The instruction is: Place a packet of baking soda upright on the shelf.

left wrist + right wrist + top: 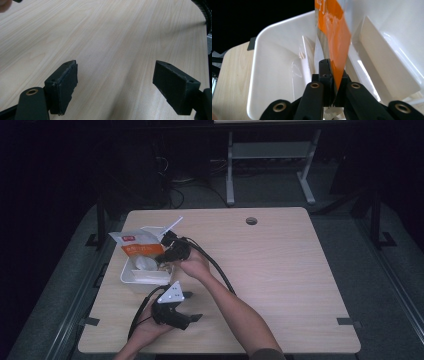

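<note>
Right gripper jaws are clamping the orange-and-white packet over the white bin, left of centre. Left gripper jaws are standing open above the surface.

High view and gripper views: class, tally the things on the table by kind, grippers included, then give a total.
Grippers: 2, left gripper and right gripper
White bin: 1
Orange-and-white packet: 1
Total: 4

Pale wooden table, dark floor
</note>
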Demonstrator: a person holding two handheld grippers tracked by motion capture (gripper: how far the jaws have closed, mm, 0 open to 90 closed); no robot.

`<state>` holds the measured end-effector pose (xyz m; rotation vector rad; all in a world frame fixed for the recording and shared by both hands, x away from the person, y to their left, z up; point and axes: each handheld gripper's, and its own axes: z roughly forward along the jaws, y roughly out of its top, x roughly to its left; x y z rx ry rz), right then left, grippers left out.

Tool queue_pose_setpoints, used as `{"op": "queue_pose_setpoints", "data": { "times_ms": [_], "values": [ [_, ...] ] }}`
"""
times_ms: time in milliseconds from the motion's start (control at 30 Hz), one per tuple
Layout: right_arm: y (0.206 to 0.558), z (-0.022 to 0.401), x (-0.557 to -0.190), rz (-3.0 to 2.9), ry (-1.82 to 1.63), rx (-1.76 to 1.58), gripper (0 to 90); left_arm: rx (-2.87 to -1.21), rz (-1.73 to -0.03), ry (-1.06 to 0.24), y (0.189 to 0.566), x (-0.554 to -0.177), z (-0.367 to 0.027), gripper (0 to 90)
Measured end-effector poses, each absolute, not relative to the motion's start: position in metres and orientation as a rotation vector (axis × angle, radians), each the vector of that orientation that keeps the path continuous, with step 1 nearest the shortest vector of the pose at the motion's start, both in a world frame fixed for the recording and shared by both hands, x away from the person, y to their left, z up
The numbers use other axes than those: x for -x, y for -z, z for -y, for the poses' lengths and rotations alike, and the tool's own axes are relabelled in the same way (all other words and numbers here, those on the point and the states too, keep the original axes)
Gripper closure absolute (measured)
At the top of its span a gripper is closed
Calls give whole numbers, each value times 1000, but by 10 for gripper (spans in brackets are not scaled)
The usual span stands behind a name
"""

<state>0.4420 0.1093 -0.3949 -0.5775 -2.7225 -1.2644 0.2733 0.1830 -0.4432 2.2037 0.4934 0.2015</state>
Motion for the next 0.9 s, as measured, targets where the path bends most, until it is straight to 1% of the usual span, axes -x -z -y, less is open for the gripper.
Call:
{"op": "queue_pose_setpoints", "data": {
  "times_ms": [433, 467, 533, 633, 667, 733, 900],
  "values": [
    [410, -103, -438, 2732, 1255, 608, 892, -2211, -486, -198, 444, -273, -181, 194],
    [410, -103, -439, 2727, 1254, 606, 886, -2211, -487, -198, 444, -273, -181, 194],
    [406, -103, -439, 2719, 1263, 598, 841, -2210, -489, -198, 444, -273, -181, 194],
    [402, -103, -439, 2703, 1300, 604, 830, -2208, -492, -199, 444, -274, -182, 194],
    [401, -102, -440, 2691, 1316, 605, 838, -2208, -491, -198, 444, -274, -182, 194],
    [400, -102, -441, 2704, 1308, 603, 887, -2209, -490, -199, 444, -274, -182, 194],
    [403, -102, -442, 2689, 1299, 610, 894, -2207, -492, -199, 444, -274, -182, 195]
  ]
}}
